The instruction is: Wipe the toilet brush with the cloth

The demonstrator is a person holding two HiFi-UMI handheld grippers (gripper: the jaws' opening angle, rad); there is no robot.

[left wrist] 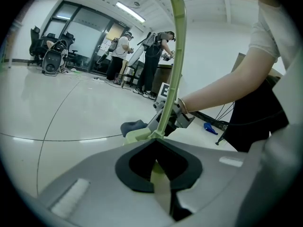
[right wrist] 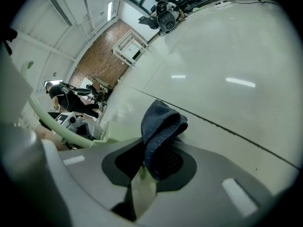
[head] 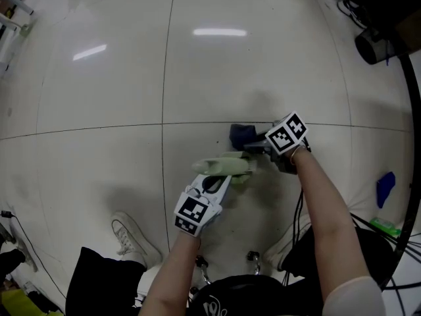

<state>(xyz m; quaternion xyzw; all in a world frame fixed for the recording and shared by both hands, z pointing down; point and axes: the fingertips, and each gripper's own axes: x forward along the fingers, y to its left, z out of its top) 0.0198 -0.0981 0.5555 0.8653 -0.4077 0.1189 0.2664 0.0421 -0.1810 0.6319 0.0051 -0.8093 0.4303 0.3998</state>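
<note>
The pale green toilet brush (head: 227, 166) lies low over the white floor, and my left gripper (head: 220, 180) is shut on it. In the left gripper view its thin green handle (left wrist: 175, 56) rises from the jaws of the left gripper (left wrist: 158, 161), with the brush's blocky end (left wrist: 137, 135) just ahead. My right gripper (head: 260, 147) is shut on a dark blue cloth (head: 242, 134), which sits at the far end of the brush. The right gripper view shows the folded cloth (right wrist: 161, 124) standing out of the right gripper (right wrist: 147, 167), beside the green brush (right wrist: 111, 132).
A blue item (head: 385, 188) and a green one (head: 385, 226) lie on the floor at right, near black cables (head: 413, 110). The person's white shoe (head: 131, 239) stands at lower left. People (left wrist: 156, 60) stand at desks far off in the room.
</note>
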